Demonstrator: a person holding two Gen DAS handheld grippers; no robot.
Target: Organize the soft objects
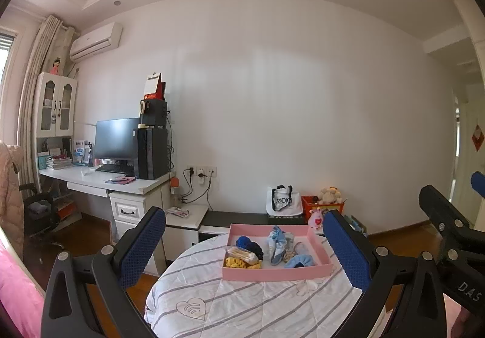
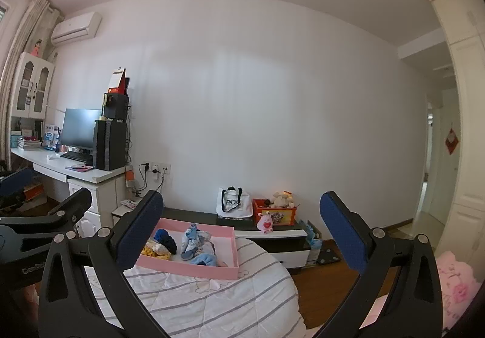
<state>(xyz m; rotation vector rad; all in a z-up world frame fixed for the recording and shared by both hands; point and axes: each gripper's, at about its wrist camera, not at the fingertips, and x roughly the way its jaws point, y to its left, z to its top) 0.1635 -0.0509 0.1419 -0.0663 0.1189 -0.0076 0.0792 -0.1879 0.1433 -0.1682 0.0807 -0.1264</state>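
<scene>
Bedroom, white wall behind; striped quilt [image 1: 242,301] carries a pink tray [image 1: 274,274]. Left view: your left gripper [image 1: 244,244] is spread wide, empty, short of the tray. Inside it: blue socks [image 1: 277,244], dark scrunchie [image 1: 253,247], yellow scrunchie [image 1: 239,262], gathered together. Right view: right gripper [image 2: 241,230] gapes likewise, tray [image 2: 188,269] toward its left finger.

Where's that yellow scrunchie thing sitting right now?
The yellow scrunchie lies in the near left corner of the pink tray on the striped quilt, just below the pack of cotton swabs and dark blue scrunchies.
</scene>
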